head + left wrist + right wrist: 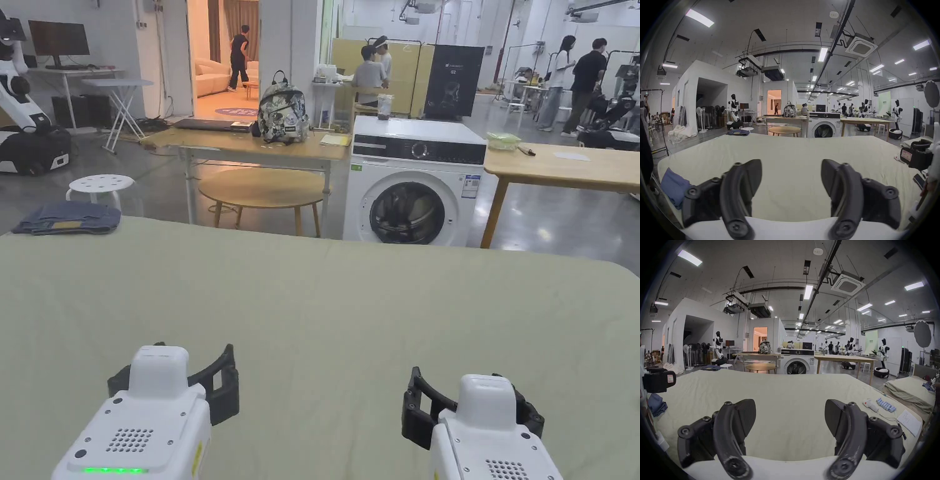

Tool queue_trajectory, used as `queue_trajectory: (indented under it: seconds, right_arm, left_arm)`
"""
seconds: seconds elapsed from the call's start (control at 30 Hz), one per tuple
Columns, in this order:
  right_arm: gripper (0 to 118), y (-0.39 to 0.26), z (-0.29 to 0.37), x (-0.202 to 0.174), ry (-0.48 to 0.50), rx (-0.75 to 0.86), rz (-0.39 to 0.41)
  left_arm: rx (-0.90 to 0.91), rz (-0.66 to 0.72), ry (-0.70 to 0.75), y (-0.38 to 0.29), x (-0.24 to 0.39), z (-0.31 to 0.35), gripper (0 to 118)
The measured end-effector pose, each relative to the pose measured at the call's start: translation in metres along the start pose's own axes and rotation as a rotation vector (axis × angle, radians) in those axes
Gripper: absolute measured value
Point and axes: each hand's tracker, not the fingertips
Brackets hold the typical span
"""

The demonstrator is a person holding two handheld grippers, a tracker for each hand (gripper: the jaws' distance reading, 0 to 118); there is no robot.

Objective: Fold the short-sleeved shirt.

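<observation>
Grippers hovering low over the near edge of the bed (325, 300), left gripper (791, 180) and right gripper (790, 418) both with jaws gaping wide and empty, probably readying to fetch the blue garment (674, 185) bunched at the bed's near left corner.

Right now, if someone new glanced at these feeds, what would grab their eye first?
Probably the broad pale-green bed sheet spreading across the foreground, with the left gripper and right gripper poised open over it, holding nothing. Next, the white washing machine straight ahead beyond the bed. A blue garment lies bunched at the bed's left edge, and folded dark-blue clothes sit at the far left corner.
</observation>
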Motion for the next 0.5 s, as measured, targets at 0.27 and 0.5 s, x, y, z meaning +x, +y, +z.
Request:
queue_trajectory:
  seconds: [0.27,0.5]
  right_arm:
    - [95,0.006,-0.010,0.006,0.007,-0.004,-0.031]
    - [95,0.011,-0.016,0.010,-0.019,-0.025,-0.075]
  left_arm:
    - [-0.018,-0.004,-0.011,0.002,0.001,-0.004,78]
    - [-0.035,0.050,-0.020,0.002,-0.004,-0.007,78]
